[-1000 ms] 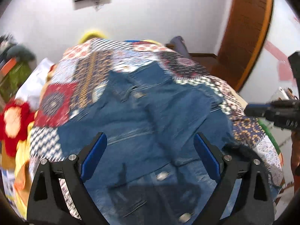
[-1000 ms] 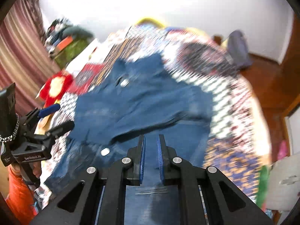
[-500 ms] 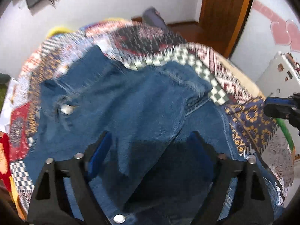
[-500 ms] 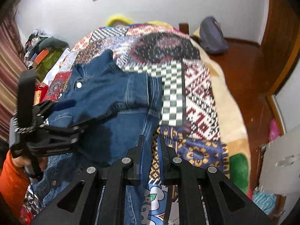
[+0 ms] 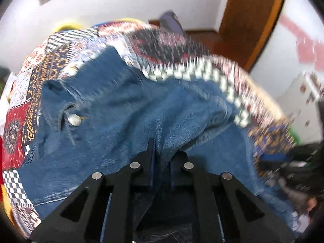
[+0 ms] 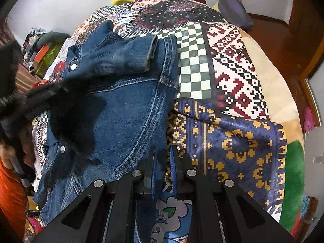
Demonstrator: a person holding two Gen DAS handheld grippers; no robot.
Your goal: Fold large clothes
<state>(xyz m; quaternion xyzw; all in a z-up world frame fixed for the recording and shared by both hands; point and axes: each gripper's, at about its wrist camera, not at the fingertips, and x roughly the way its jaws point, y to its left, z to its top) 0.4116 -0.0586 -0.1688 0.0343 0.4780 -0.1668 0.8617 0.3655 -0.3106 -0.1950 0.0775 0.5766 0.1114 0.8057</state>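
A blue denim jacket (image 6: 121,105) lies on a patchwork bedspread (image 6: 232,64), one sleeve folded across its upper part. In the left wrist view the jacket (image 5: 125,117) fills the middle, blurred. My left gripper (image 5: 161,151) is shut on a raised fold of the denim. My right gripper (image 6: 162,158) is shut on the jacket's right edge near the hem. The left gripper also shows at the left of the right wrist view (image 6: 34,101), blurred, over the jacket's left side.
The bed's right edge (image 6: 283,101) drops to a wooden floor (image 6: 279,36). A grey bag (image 6: 235,10) sits at the far end. Clutter and clothes pile up (image 6: 40,48) left of the bed. A wooden door (image 5: 249,16) stands at the right.
My left gripper was open above the jacket and has shut on a fold of denim. The right gripper stays shut on the jacket's edge and has moved to its right side.
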